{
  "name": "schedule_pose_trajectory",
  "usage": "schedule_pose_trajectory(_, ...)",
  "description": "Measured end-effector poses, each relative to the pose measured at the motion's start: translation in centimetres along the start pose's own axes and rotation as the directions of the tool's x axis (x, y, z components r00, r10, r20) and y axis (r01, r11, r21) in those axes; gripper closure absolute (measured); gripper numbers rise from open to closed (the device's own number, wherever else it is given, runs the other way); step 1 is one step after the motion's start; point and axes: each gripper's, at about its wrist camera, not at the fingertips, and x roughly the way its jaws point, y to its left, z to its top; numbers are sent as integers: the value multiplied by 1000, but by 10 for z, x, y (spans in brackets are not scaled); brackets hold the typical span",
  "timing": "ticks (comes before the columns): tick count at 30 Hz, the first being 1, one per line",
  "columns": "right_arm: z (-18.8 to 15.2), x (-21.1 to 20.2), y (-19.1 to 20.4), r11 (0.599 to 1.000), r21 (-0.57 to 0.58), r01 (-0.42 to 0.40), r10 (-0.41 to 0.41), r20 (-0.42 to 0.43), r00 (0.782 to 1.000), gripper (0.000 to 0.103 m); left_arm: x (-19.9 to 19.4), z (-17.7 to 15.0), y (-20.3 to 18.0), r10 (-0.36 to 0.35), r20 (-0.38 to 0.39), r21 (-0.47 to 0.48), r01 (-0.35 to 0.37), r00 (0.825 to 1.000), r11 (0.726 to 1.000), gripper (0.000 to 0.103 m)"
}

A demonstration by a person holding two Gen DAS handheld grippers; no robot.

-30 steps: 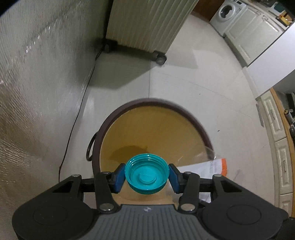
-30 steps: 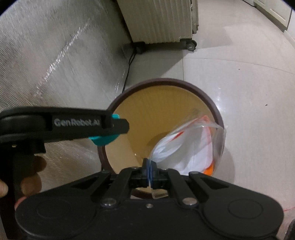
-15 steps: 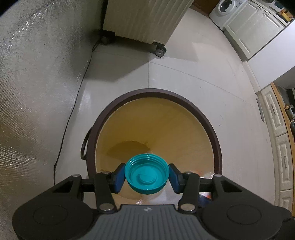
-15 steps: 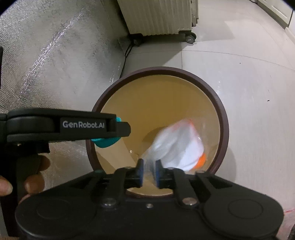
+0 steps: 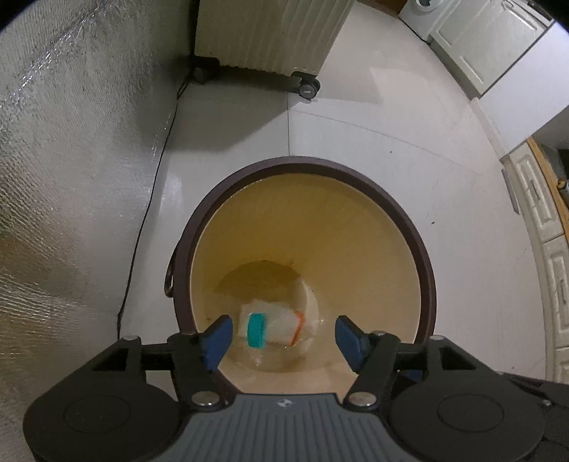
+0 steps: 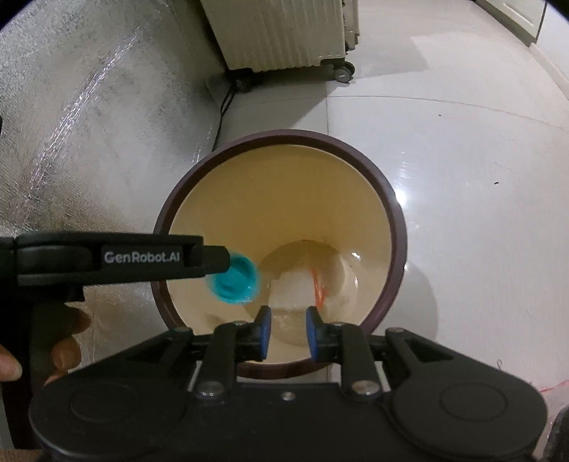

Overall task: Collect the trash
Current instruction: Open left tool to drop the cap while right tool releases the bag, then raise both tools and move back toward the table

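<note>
Left gripper [image 5: 282, 336]: its blue pads are standing wide apart, and nothing is touching them. The jaws have just been opening. It is pointing down over the bin's mouth. In the right wrist view it is showing as a black bar coming in from 9 o'clock.

Right gripper [image 6: 288, 332]: its blue pads are standing a little apart with nothing pinched between them. It is pointing down over the near rim of the bin, at 6 o'clock.

Teal cap [image 5: 256, 329]: it is loose and free of both tools. In the left wrist view it is showing on edge, down in the bin, over the wrapper, just past the left pad. In the right wrist view [image 6: 235, 285] it is looking blurry, just past the tip of the left gripper, at about 9 o'clock inside the bin.

Wrapper [image 5: 281, 325]: this white and clear piece with an orange strip is lying at the bottom of the bin.

Bin [image 5: 419, 248]: it is round, with a dark brown rim and a tan inside. It is sitting on the white tile floor [image 5: 355, 135].

Heater [image 5: 270, 32]: a cream heater on small wheels is standing at 12 o'clock, well past the bin.

Cord [image 5: 149, 213]: a thin black cord is running along the floor at 9 o'clock, beside the shiny silver wall cover [image 5: 64, 160].

Hand [image 6: 60, 352]: fingers are wrapping the left tool's handle at 8 o'clock in the right wrist view.
</note>
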Motion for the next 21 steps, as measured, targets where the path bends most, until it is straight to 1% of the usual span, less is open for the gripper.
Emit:
schedule_pose_trajectory(5, -5, -8, -4, 1000, 1, 12, -12, 3, 1000, 81, -10, -3, -2, 31, 0, 24, -31, 1000, 999, 25)
schedule_pose_trajectory(12, -10, -25, -8, 1000, 9, 28, -28, 16, 999, 80, -33, -7, -3, 78, 9, 41, -78, 997, 996, 18)
schedule_pose_trajectory(14, -12, -31, -8, 999, 8, 32, -32, 23, 999, 77, -40, -9, -5, 102, 13, 43, -102, 995, 994, 16)
schedule_pose_trajectory(16, -14, -38, -8, 999, 8, 40, -40, 32, 999, 72, -48, -13, -5, 125, 19, 52, -126, 992, 991, 14)
schedule_pose_trajectory(18, -15, -46, -9, 999, 7, 46, -46, 41, 998, 67, -56, -15, -2, 131, 15, 47, -131, 991, 990, 13)
schedule_pose_trajectory(20, -15, -53, -10, 999, -1, 48, -48, 45, 998, 66, -65, -18, 0, 138, 14, 41, -138, 990, 990, 12)
schedule_pose_trajectory(21, -16, -57, -11, 999, -3, 53, -53, 47, 997, 63, -70, -19, 0, 143, 16, 42, -144, 990, 989, 10)
